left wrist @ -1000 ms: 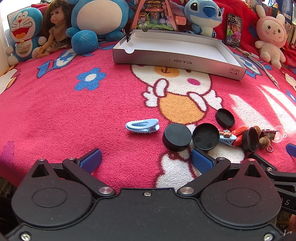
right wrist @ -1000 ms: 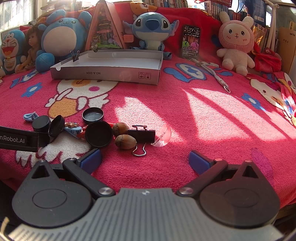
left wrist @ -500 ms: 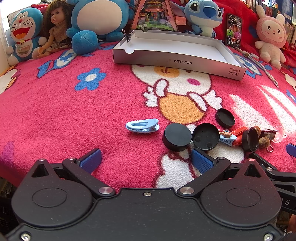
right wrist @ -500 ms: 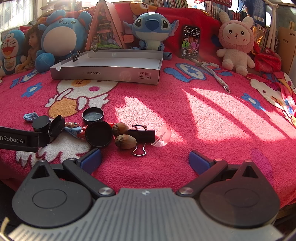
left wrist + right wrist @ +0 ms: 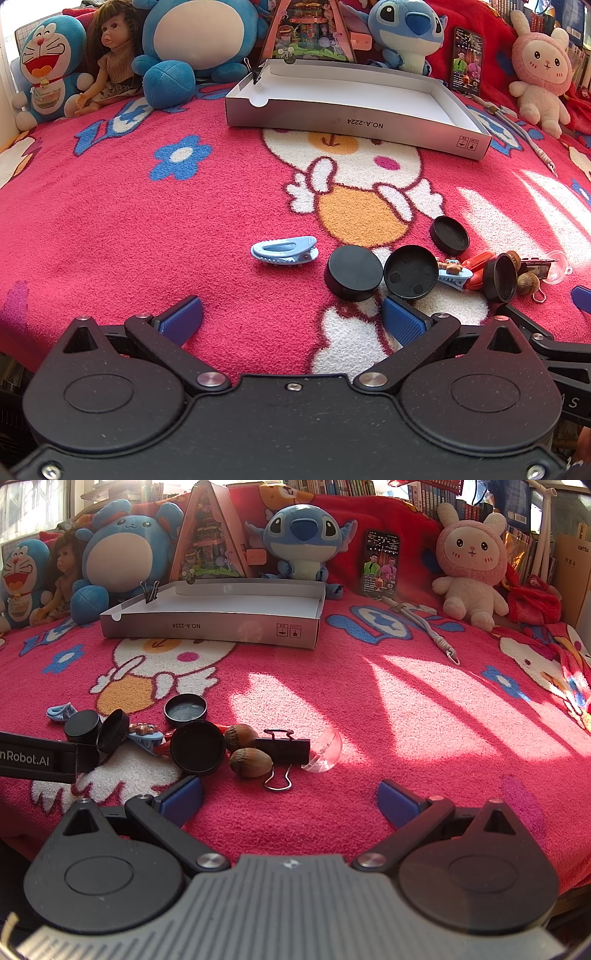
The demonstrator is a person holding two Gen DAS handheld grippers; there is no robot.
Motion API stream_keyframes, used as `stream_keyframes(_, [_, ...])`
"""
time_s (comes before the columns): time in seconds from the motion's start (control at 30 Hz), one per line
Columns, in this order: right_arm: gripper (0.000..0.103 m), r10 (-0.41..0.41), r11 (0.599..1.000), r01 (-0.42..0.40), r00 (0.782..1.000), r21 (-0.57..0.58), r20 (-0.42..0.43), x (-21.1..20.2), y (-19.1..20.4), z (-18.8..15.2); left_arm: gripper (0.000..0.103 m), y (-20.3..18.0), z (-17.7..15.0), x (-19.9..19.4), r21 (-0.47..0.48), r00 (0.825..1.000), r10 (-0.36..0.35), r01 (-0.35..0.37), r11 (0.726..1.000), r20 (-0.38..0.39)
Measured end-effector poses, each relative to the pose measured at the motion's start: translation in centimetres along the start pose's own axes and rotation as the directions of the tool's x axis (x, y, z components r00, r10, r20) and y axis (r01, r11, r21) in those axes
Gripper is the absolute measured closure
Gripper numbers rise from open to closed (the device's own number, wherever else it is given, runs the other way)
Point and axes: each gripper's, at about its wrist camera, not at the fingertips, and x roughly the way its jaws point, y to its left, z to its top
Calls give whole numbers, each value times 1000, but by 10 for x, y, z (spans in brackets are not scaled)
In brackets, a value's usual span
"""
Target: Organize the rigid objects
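Observation:
A pile of small items lies on the red blanket: a light blue hair clip [image 5: 284, 251], several black round lids [image 5: 353, 272] [image 5: 198, 747], two hazelnuts [image 5: 251, 762], a black binder clip [image 5: 283, 751], a clear plastic dome [image 5: 322, 751] and a small blue clip with a figure [image 5: 454, 271]. An empty white shallow box [image 5: 351, 94] [image 5: 221, 609] stands at the back. My left gripper [image 5: 291, 319] is open and empty, just short of the lids. My right gripper [image 5: 290, 799] is open and empty, just short of the binder clip.
Plush toys, a doll [image 5: 110, 59] and a triangular toy house [image 5: 207, 539] line the back edge behind the box. A phone [image 5: 382, 565] leans at the back right. A grey cord [image 5: 424, 627] lies on the blanket right of the box.

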Motion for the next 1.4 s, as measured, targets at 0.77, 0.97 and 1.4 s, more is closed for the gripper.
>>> stream_keyframes(0.77, [0, -6, 1000, 5, 999, 24, 41, -2, 0, -7, 0, 7, 0, -6, 7, 1000, -25, 25, 1000, 8])
stream_keyframes(0.97, [0, 9, 1000, -10, 999, 13, 52, -3, -3, -8, 0, 15, -8, -10, 30, 998, -49, 48, 998, 48])
stream_keyframes(1.4, [16, 188, 982, -191, 964, 0, 186, -32, 4, -3, 58, 21, -8, -30, 18, 976, -189, 188, 982, 111])
